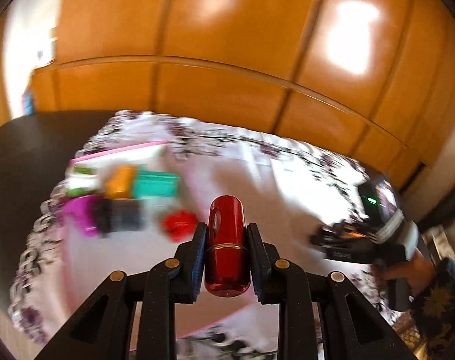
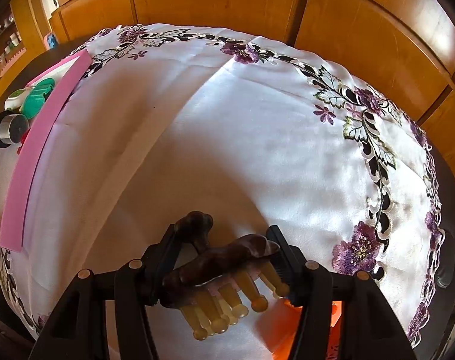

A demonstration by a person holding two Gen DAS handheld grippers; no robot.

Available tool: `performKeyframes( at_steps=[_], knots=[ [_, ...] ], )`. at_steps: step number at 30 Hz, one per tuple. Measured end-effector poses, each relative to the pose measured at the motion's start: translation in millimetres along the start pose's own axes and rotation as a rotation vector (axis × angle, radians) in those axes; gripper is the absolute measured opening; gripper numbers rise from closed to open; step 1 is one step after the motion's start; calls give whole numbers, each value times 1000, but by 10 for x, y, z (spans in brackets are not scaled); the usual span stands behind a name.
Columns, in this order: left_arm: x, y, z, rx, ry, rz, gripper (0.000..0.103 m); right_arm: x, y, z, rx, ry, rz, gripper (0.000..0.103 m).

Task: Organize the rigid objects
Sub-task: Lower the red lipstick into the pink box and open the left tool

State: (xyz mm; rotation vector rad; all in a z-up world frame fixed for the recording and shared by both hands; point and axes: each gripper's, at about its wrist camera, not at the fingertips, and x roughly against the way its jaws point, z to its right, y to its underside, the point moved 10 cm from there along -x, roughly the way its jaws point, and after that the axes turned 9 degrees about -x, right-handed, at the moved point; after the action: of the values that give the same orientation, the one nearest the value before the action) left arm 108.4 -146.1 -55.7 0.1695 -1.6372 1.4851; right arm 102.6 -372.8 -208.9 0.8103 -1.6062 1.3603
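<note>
Lipstick-like red tube [image 1: 227, 246] sits clamped between the pads of the left hand-held gripper [image 1: 227, 258], aimed toward the pink-edged tray [image 1: 119, 150] of sorted items at middle left, likely its destination. The right hand-held gripper [image 2: 224, 267] grasps a brown hair claw clip [image 2: 218, 258] over the embroidered desk cloth [image 2: 257, 135].

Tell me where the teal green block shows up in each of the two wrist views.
Left wrist: the teal block lies left of centre, blurred, among the coloured pieces in the pink-edged tray.
Right wrist: the teal block sits at the far left edge, behind the tray's pink wall.
Shared landmark: the pink-edged tray on the embroidered white tablecloth.
</note>
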Motion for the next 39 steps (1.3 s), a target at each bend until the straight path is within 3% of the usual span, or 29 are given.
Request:
performKeyframes(
  at_steps=[5, 10, 16, 21, 30, 36, 39],
  knots=[
    [75, 217, -652, 99, -86, -28, 26, 4, 6, -2, 8, 6, 4, 59],
    [100, 492, -924, 159, -124, -66, 26, -2, 5, 0, 10, 7, 5, 59],
    [-4, 751, -973, 189, -113, -122, 26, -5, 2, 0, 10, 8, 6, 59],
    [-122, 709, -1068, 201, -129, -120, 26, -3, 4, 2, 13, 9, 7, 59],
    [-433, 801, -1278, 185, -218, -174, 27, -4, 2, 2, 14, 10, 7, 59],
    [-365, 815, -1259, 144, -256, -164, 27, 1, 5, 2, 14, 12, 7, 59],
    [-256, 763, -1228, 128, -275, -140, 42, 2, 4, -4, 16, 17, 8, 59]
  ],
)
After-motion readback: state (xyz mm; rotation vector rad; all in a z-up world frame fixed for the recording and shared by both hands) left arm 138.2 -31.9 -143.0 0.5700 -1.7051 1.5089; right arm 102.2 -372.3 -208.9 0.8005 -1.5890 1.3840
